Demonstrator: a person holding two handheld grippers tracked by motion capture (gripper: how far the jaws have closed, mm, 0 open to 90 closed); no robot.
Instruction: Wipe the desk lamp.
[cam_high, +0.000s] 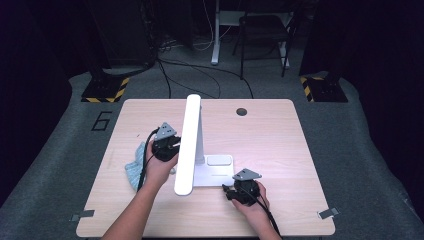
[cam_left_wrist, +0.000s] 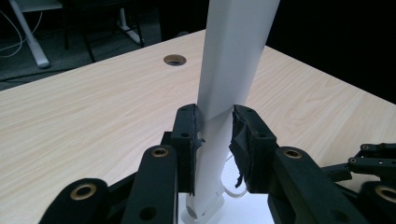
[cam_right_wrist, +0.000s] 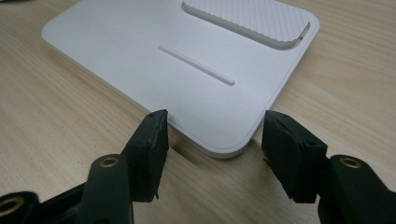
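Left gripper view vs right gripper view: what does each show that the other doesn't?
Left gripper view: the left gripper shut on the lamp's white upright arm, and the cable hole in the table. Right gripper view: the right gripper, jaws open around a corner of the lamp base, not touching it, and the ribbed pad. Shared: the wooden table.

Room dark in the high view, upper corners and both sides near black; desk (cam_high: 260, 135) lit evenly from above. Lamp head (cam_high: 187, 145) overexposed, pure white, no detail. Soft shadows under the hands. Whole high view slightly soft and low-res. Gripper views brighter, wood grain sharp mid-frame, black jaws at bottom edge blurred; lamp base (cam_right_wrist: 140, 51) flat white, mild glare
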